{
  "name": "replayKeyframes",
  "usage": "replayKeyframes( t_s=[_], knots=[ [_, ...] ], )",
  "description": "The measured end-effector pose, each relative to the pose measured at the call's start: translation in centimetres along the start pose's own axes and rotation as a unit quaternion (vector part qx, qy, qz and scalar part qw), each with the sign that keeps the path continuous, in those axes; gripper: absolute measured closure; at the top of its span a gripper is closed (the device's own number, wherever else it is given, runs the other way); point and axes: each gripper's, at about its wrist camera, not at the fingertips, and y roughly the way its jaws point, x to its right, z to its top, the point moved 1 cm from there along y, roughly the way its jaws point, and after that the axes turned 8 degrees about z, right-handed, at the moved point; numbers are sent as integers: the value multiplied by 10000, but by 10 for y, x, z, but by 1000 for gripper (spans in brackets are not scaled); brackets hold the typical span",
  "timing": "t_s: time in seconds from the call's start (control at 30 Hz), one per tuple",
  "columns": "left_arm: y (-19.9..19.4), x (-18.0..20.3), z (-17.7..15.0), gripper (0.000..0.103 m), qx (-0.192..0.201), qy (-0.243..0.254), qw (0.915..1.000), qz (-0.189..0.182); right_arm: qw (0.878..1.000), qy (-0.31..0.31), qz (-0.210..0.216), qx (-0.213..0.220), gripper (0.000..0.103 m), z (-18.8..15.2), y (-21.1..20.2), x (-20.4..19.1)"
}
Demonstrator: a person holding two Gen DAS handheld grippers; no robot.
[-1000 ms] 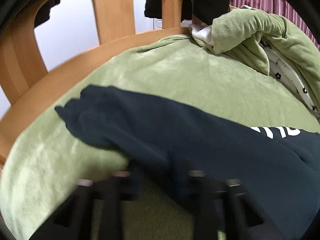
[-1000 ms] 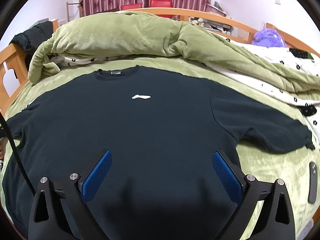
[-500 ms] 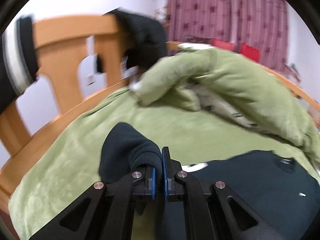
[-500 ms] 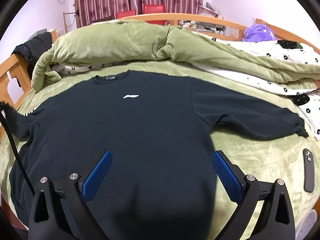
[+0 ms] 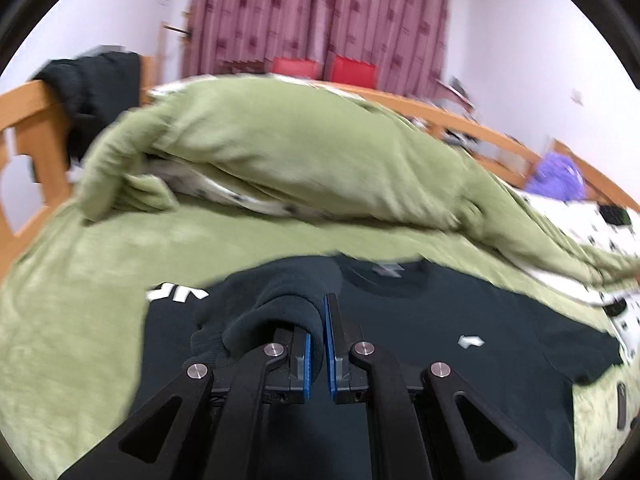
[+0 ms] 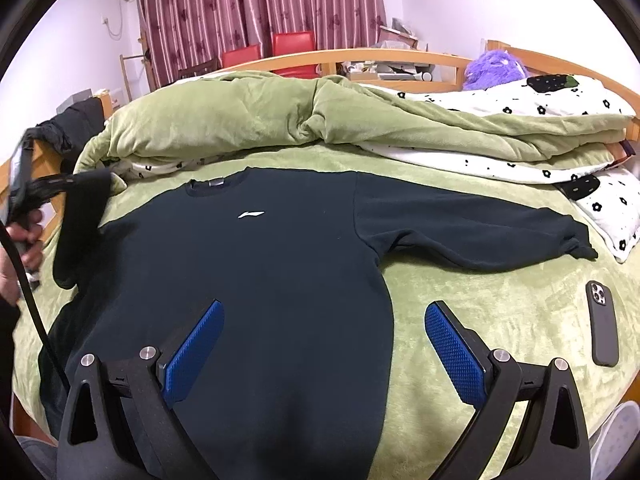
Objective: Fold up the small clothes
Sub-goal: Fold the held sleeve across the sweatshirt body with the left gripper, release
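— Where's the sweatshirt?

— The dark navy sweatshirt (image 6: 280, 280) lies flat, chest up, on the bed's green blanket (image 6: 500, 300), collar toward the far rail. Its right sleeve (image 6: 480, 236) stretches out sideways on the blanket, the cuff well short of a dark phone (image 6: 602, 328) lying near the bed's edge.

— And the other sleeve?

— The left hand-held gripper (image 5: 316, 344) has its blue pads pressed together on the left sleeve's cuff (image 5: 280, 304), lifted off the bed and carried over the chest. From the right side you see that sleeve (image 6: 80, 220) hanging in the air from the gripper, with the person's hand (image 6: 24, 236) behind it.

— The right one?

— The right hand-held gripper (image 6: 324, 348) is spread wide, nothing between its pads, hovering above the lower hem; the hem's right edge falls between the fingers.

— What about the room?

— A rumpled green duvet (image 6: 240, 120) with a white flowered underside is heaped along the far side of the bed. Behind it runs a curved wooden bed rail (image 6: 400, 56), two red chairs (image 6: 292, 40), maroon flowered curtains (image 6: 260, 0), and a purple plush toy (image 6: 496, 68) in the corner. Dark clothing (image 5: 92, 84) hangs over the rail at left.
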Motion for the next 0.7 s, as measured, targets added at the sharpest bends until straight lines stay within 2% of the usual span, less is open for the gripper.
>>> replayKeyframes(
  t_s=[0.1,0.27,0.33,0.4,0.43,0.5,0.6,0.7],
  knots=[
    [21,37,-28,97,-354,182,9990,-219,10000,9,-27,-84,4,-5,5,4],
    [43,62,-66,95,-856,445,9946,-385,9996,109,-1,-253,4,-9,20,12],
    [46,62,-71,89,-985,540,9929,-403,9994,175,56,-296,4,-9,26,14],
    [46,61,-77,65,-1146,583,9906,-456,9991,231,128,-344,4,-9,34,15],
    [48,60,-76,58,-1169,561,9905,-466,9989,251,166,-367,4,-9,38,13],
    [42,48,-75,36,-1124,392,9914,-535,9985,260,250,-416,4,-7,47,7],
    [29,24,-76,36,-1046,199,9929,-522,9981,166,373,-464,4,-1,56,-10],
    [17,-3,-82,36,-1073,156,9935,-342,9978,-27,452,-482,4,6,63,-34]
  ],
)
